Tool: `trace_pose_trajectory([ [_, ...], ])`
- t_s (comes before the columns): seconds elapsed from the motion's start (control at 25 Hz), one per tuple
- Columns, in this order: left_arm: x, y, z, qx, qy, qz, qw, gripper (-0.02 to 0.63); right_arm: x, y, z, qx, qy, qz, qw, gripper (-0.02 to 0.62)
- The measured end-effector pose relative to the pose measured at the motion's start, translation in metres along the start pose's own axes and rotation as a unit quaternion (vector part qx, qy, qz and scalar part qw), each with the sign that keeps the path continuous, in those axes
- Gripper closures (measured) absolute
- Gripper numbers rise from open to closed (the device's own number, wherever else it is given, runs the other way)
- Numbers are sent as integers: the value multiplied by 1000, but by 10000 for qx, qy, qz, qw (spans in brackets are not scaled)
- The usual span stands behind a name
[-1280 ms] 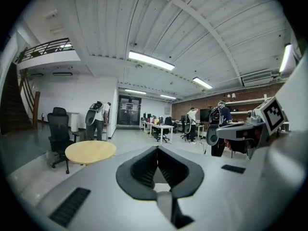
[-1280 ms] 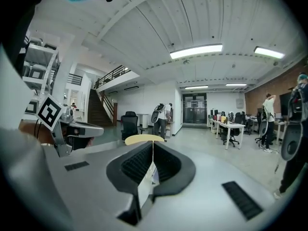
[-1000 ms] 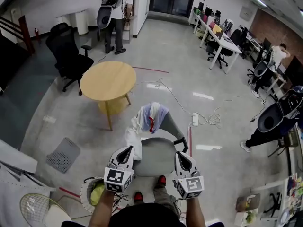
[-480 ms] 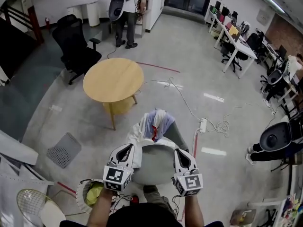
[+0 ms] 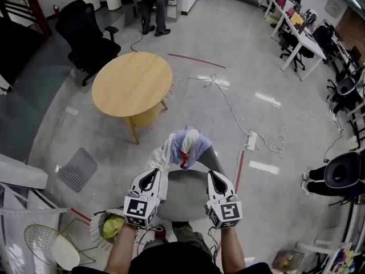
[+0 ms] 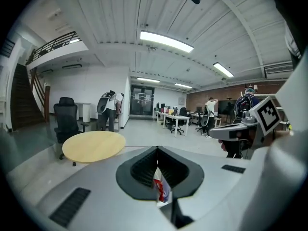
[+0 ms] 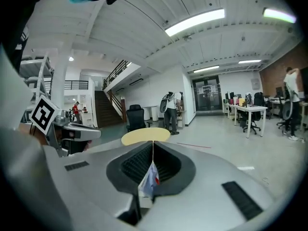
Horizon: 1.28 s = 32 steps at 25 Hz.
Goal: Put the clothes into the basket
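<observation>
A bundle of clothes (image 5: 183,144), white, pale blue and red, hangs over the back of a grey chair (image 5: 185,194). The basket (image 5: 101,228) stands on the floor at the lower left with something yellow-green inside. My left gripper (image 5: 151,177) and right gripper (image 5: 215,177) are held level on either side of the chair seat, short of the clothes, both shut and empty. In the left gripper view the jaws of the left gripper (image 6: 156,150) meet, and the clothes (image 6: 160,189) show through the slot below them. The right gripper (image 7: 153,146) frames the clothes (image 7: 149,179) in the same way.
A round wooden table (image 5: 132,84) stands beyond the chair, with a black office chair (image 5: 85,36) behind it. A power strip with cables (image 5: 251,140) lies on the floor to the right. A grey mat (image 5: 74,170) and a white wire seat (image 5: 48,247) are at the left.
Both grippers have moved forward and a little down, and now flank the chair seat. The chair and clothes lie closer in view. Both jaws stayed shut.
</observation>
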State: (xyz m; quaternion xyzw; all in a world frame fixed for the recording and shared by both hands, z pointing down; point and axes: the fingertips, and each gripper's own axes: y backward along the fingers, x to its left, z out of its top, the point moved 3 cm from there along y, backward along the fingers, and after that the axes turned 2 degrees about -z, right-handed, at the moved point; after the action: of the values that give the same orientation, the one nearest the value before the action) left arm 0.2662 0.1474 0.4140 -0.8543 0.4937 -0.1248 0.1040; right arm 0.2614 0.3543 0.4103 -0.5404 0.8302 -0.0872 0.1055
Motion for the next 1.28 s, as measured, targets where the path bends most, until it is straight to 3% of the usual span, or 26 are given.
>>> trace_pose_trajectory([
  [0.68,32,-85,-63,939,339,348,9944,598,-50,-123,-84,763,-172,507,9956,568],
  [0.92,37,-101,-77,1092,444,361,9924,598,-65,-158,-122,1114,-473,380,9919,564],
  [0.96,37,-102,-80,1124,474,365,9919,598,-68,-163,-126,1165,-510,368,9912,542],
  [1.0,38,-102,-83,1157,497,363,9914,600,-69,-167,-131,1216,-542,374,9904,453],
  [1.04,38,-102,-86,1189,512,364,9909,598,-71,-172,-134,1256,-571,373,9897,419],
  [1.28,45,-107,-93,1309,639,442,9884,598,-87,-202,-143,1354,-763,115,9878,316],
])
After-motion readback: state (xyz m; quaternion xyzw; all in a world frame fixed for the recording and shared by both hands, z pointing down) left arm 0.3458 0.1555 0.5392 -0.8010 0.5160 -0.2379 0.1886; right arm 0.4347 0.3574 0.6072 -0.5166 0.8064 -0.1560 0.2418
